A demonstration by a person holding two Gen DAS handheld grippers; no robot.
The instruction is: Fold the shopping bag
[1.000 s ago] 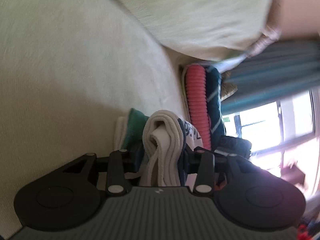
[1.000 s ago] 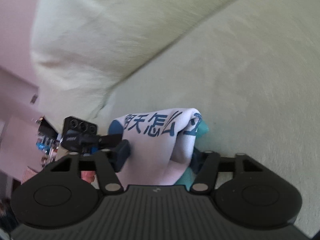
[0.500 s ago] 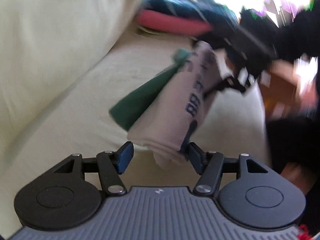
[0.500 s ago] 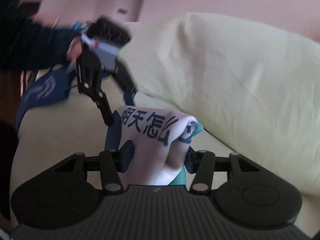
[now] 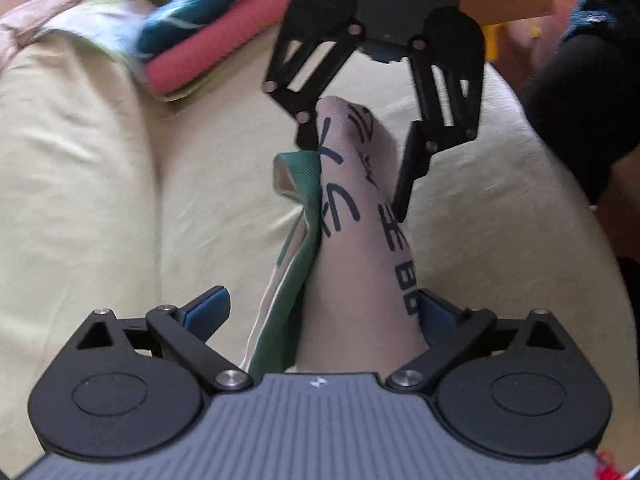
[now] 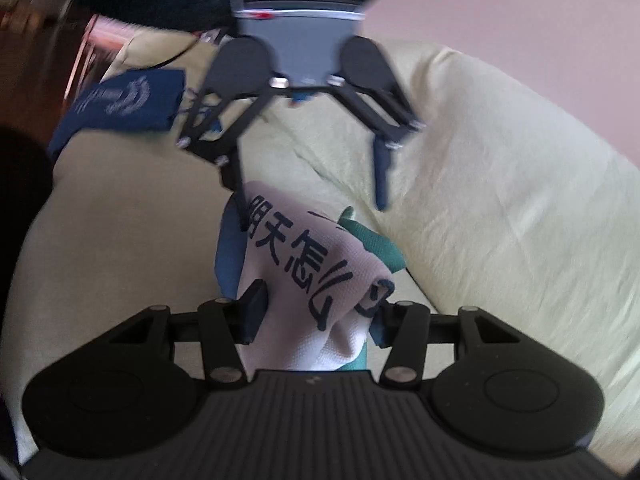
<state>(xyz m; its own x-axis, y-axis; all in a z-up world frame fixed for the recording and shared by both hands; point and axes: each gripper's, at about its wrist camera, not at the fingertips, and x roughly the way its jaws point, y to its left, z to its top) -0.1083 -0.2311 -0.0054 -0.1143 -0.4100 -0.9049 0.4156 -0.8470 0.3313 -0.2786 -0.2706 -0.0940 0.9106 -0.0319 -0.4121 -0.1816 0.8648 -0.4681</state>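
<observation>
Change: a second ago each gripper looked along the cream fabric sofa (image 5: 100, 184) with the bag bunched close in front of it; now the two face each other, with the white cloth shopping bag with dark blue lettering and green lining (image 5: 360, 248) stretched between them above the seat.
Meaning for the task: by my reading, the bag is being pulled into one long, narrow band in the air; the pictures do not settle whether another fold follows or it is about to be laid down.
Left gripper (image 5: 320, 312): jaws spread wide, its left pad clear of the cloth; the bag's end lies against the right finger, so it looks released rather than clamped.
Bag: off the sofa cushion, near its middle, well short of the stacked pink and teal folded textiles (image 5: 208, 36) at the sofa's far end.
Right gripper (image 6: 316, 316): clenched on the bag's other end, both pads pressing the bunched white cloth.
</observation>
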